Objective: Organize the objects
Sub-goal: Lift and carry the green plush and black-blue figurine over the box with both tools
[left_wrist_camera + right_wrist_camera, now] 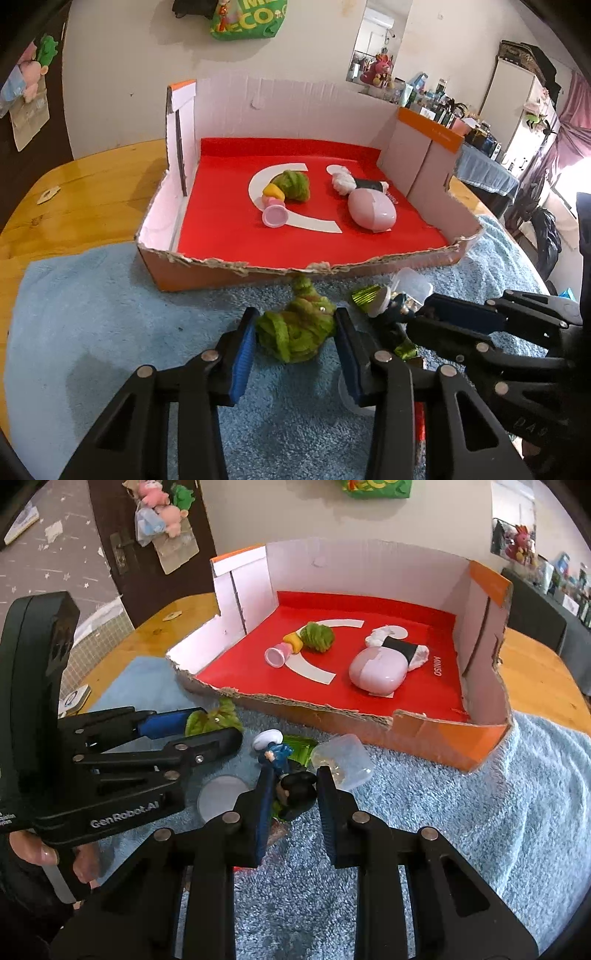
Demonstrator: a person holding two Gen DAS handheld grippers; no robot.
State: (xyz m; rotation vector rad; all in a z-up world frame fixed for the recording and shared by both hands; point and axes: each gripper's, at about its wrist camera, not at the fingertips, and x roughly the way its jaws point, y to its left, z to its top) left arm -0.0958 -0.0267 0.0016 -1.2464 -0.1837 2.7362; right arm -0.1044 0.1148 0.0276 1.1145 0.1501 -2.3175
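A cardboard box (236, 271) with a red floor stands on a blue towel (92, 314). In it lie a green fuzzy toy (293, 183), a pink cup piece (275, 216), a pink egg case (371, 212) and a white plush with a black band (354, 181). My left gripper (293, 336) is closed around a second green fuzzy toy (295, 332) in front of the box. My right gripper (291, 794) straddles a small dark figure (295, 794) on the towel; its jaws stand near it, and contact is unclear. The right gripper also shows in the left wrist view (443, 317).
A clear plastic cup (341, 762), green foil wrap (299, 747), a white-capped blue figurine (273, 749) and a clear round lid (221, 797) lie by the box front. The wooden table (92, 184) extends left and behind. The box has tall walls behind and right.
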